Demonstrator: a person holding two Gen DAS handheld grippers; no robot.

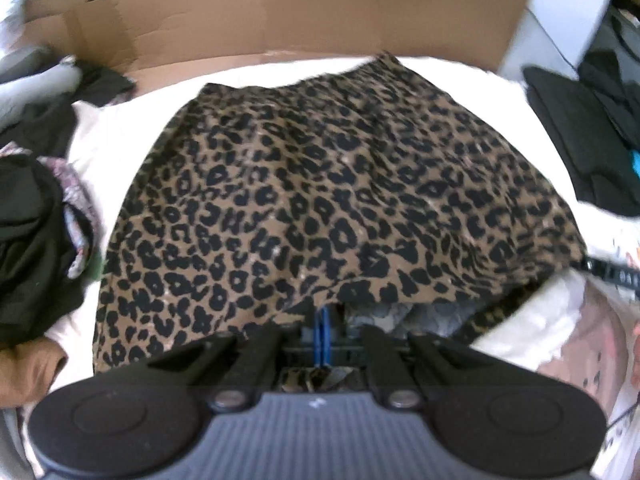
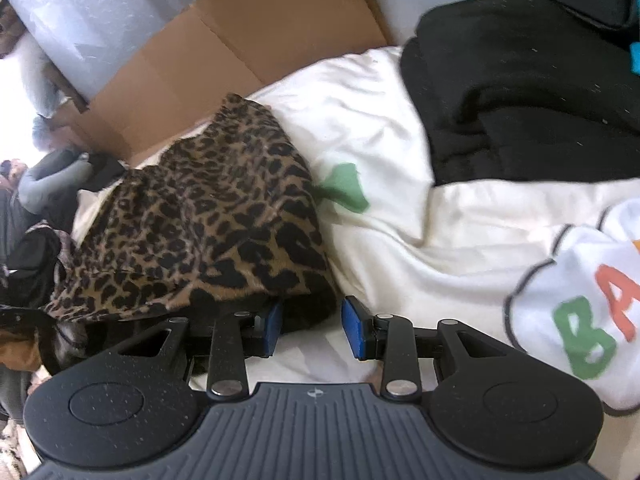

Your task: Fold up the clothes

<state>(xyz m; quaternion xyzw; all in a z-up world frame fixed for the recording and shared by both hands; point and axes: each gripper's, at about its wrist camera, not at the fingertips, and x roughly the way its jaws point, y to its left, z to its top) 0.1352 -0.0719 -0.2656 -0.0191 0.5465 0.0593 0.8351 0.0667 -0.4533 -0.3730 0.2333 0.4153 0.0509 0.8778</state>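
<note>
A: Biggest first? White bedding [image 2: 400, 236] underneath everything, rumpled, with a green patch showing just beside the garment.

B: Then flattened cardboard [image 1: 304, 24] along the far edge, standing behind the bedding. Black folded clothes [image 2: 520, 92] stacked on the right side. Dark crumpled pile [image 1: 28, 240] on the left side, with a patterned scrap mixed in.

A: And the task's thing?

B: Leopard-print skirt [image 1: 320, 200], lying on the bedding between the two dark piles. Tan ground, black blotchy spots all over. Narrow end pointing away toward the cardboard, wide hem toward the left wrist camera; long axis running near to far in that view. Near hem lifted slightly, paler grey inside visible under it.

A: White printed cloth [image 2: 592, 300] at the right, large green and orange letters, only partly readable.

B: Left claw [image 1: 323, 340]: blue pads pressed together, clamped on the skirt's near hem, fabric pinched between and bunched below.

A: Right claw [image 2: 312, 330]: fingers [image 2: 354, 328] apart, nothing between them. Left pad touching or tucked just under the skirt's near corner; right pad over bare bedding.
</note>
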